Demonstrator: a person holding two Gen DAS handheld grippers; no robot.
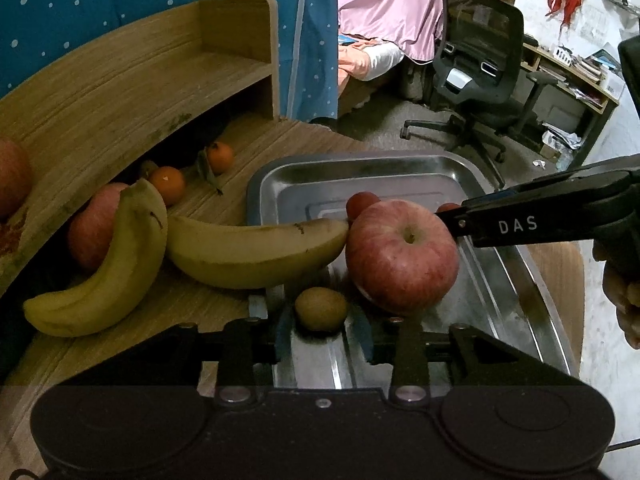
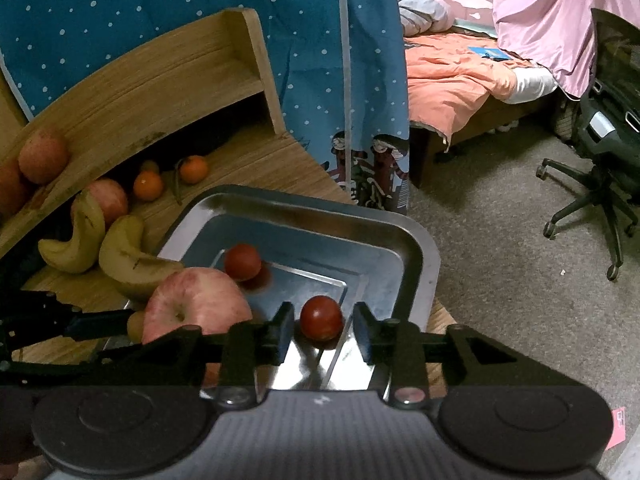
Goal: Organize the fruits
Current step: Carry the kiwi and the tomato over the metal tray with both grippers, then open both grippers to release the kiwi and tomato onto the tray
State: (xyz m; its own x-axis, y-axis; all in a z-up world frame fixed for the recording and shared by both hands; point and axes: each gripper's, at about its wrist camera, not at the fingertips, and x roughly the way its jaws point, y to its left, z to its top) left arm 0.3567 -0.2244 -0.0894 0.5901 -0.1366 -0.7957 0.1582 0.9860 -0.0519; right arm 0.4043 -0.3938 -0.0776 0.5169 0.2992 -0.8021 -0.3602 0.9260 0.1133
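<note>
Two yellow bananas [image 1: 240,252] lie on the wooden counter [image 1: 256,148] beside the steel tray [image 1: 360,172], which holds a big red apple [image 1: 400,256] — left gripper [image 1: 322,330] fingers apart around a brown kiwi [image 1: 321,307], right gripper [image 2: 322,330] fingers apart around a small red tomato [image 2: 321,317]

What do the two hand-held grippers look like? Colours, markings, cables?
Both are matte black plastic. The left hand-held gripper has blue pads on its fingertips, a horizontal rail, silver screws and two round discs on the body. The right hand-held gripper matches; seen in the left wrist view, its finger carries white "DAS" lettering, and a bare hand grips it. A thin cable shows at the lower right.
</note>
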